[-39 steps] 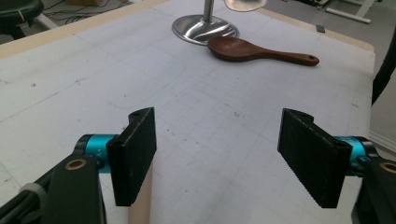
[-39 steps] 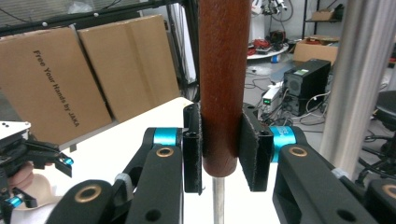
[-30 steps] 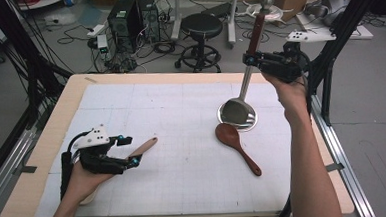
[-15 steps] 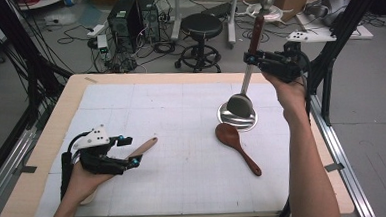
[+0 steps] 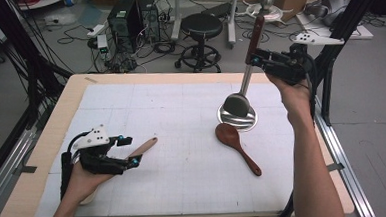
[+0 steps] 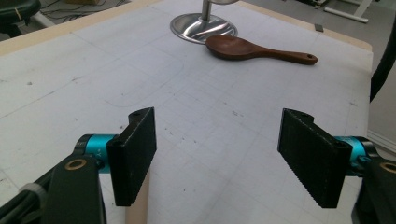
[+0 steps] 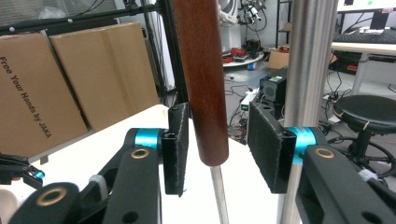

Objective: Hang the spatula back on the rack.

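Tabletop (image 5: 43, 161): pale wood rim, covered by a white mat (image 5: 172, 139) ruled with a faint grey grid.
Ladle (image 5: 241, 103) near the right edge: shiny silver bowl and shaft, dark red-brown wooden handle, silver knob on top.
Wooden spoon (image 5: 235, 144) just beside it: deep reddish brown all over.
Light spatula (image 5: 142, 147) near the left edge: pale tan wood.
Left gripper (image 5: 129, 164) and right gripper (image 5: 252, 60): black bodies, black ribbed pads, turquoise collars, brass-coloured rivets, pale grey top plate.
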`<action>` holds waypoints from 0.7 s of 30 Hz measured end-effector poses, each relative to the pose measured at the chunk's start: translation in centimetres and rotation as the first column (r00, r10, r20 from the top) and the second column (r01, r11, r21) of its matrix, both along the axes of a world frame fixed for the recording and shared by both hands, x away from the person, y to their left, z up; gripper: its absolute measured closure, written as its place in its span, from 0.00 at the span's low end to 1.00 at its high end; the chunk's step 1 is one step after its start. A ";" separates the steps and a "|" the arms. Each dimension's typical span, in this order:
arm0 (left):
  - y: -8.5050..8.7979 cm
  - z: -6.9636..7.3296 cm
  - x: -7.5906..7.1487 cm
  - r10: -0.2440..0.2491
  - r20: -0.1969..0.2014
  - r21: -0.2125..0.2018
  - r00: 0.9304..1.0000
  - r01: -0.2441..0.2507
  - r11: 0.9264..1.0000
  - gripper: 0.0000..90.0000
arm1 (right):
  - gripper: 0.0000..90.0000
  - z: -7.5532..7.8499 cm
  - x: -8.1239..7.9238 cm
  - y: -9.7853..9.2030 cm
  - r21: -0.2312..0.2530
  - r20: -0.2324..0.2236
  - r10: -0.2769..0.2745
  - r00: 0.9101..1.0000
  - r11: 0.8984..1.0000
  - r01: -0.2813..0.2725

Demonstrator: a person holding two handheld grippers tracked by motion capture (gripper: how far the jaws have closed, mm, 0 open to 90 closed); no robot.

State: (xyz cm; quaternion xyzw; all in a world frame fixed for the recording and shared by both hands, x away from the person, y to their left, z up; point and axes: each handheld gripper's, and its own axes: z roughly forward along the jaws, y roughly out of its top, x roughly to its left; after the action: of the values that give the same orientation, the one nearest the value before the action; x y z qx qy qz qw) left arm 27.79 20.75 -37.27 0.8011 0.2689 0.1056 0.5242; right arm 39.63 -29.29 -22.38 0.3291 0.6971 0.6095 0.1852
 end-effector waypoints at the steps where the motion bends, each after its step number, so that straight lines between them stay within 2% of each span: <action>1: 0.0 0.0 0.0 -0.001 0.000 -0.001 1.000 0.001 1.000 0.32 | 0.65 0.0 -0.1 -0.1 0.003 0.001 -0.001 1.000 1.000 0.001; 9: 0.0 0.0 0.0 -0.004 -0.001 -0.001 1.000 0.004 1.000 0.32 | 0.68 0.5 -1.0 -0.4 -0.018 0.012 0.018 1.000 1.000 -0.018; 16: 0.1 0.0 0.0 -0.005 0.001 -0.007 1.000 0.005 1.000 0.32 | 0.82 1.5 -1.6 -0.5 -0.028 0.027 0.051 0.998 0.998 -0.050; 18: 0.1 0.0 0.0 -0.003 -0.001 -0.007 1.000 0.003 1.000 0.32 | 0.91 1.9 -1.7 -0.6 -0.036 0.033 0.065 0.997 0.997 -0.064; 21: 0.1 0.0 0.1 -0.004 -0.002 -0.006 1.000 0.004 1.000 0.32 | 0.97 2.4 -1.7 -0.7 -0.043 0.032 0.075 0.997 0.996 -0.073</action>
State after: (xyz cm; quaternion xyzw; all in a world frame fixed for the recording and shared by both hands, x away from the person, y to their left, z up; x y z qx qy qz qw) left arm 27.85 20.83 -37.30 0.8003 0.2683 0.1029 0.5263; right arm 37.90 -30.03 -19.99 0.2889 0.7182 0.6067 0.1810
